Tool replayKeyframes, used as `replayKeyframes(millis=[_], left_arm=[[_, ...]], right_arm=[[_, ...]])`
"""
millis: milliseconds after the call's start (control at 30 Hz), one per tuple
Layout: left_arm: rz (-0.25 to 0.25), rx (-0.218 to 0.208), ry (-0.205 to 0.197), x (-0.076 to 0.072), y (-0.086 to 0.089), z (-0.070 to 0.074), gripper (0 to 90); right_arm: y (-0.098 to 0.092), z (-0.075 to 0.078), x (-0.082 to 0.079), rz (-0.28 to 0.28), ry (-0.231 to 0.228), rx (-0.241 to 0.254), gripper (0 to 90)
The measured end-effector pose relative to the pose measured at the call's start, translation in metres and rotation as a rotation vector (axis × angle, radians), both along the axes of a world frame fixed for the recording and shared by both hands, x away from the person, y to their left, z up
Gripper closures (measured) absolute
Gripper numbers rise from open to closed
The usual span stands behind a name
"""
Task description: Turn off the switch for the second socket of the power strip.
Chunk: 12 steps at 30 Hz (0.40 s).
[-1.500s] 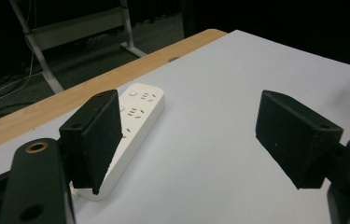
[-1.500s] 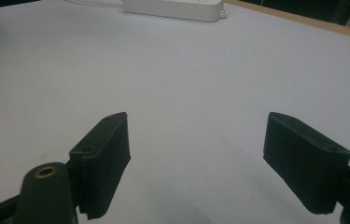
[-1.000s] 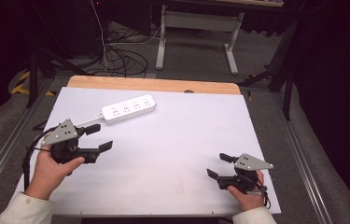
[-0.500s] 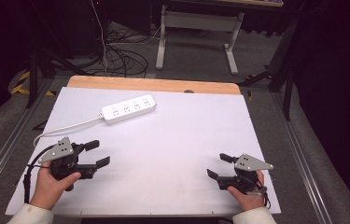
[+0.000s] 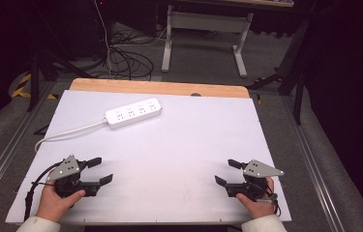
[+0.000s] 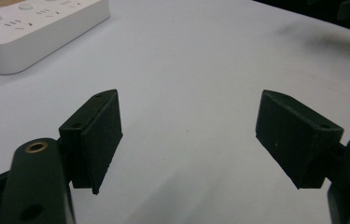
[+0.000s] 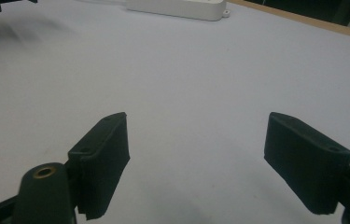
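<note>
Bare white table (image 5: 179, 145) lies open between both grippers; only the power strip (image 5: 133, 112) stands at the far left.

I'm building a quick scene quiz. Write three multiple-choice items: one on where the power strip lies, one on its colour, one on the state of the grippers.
1. Where does the power strip lie on the table?
A. far side, left of centre
B. near edge, at the right
C. between the two hands

2. What colour is the power strip?
A. black
B. white
C. red

3. How are the left gripper and the right gripper?
A. both shut on the cable
B. left shut, right open
C. both open and holding nothing

Answers:
1 A, the high view shows it far from both hands, toward the back left.
2 B, its body is white.
3 C, each gripper view shows the jaws wide apart over bare table.
</note>
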State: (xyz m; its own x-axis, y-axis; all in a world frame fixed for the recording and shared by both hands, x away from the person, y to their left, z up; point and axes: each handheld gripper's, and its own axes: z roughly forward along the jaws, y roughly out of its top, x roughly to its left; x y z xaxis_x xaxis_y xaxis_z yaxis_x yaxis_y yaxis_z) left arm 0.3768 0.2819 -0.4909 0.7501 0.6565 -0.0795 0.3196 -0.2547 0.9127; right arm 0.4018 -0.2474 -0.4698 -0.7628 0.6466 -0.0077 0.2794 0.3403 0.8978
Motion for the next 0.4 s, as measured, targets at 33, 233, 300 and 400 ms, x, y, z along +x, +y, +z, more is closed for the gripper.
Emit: replayKeyframes(millis=[33,233,300,400], left_arm=[[0.000,0.003,0.002,-0.0001,0.0000,-0.0003,23.1],[0.038,0.025,0.037,0.0026,0.0008,-0.0010,23.4],[0.042,0.006,0.069,0.0029,0.0019,-0.0004,24.3],[0.045,0.003,0.060,0.0025,0.0026,0.0008,24.3]], right_arm=[[0.0001,0.0000,0.0000,0.001,0.000,-0.001,22.6],[0.0003,-0.0002,0.0001,0.003,-0.002,-0.005,22.5],[0.0008,-0.0005,0.0003,0.002,0.000,-0.006,22.5],[0.0012,-0.0006,0.0007,0.001,0.001,-0.008,22.5]])
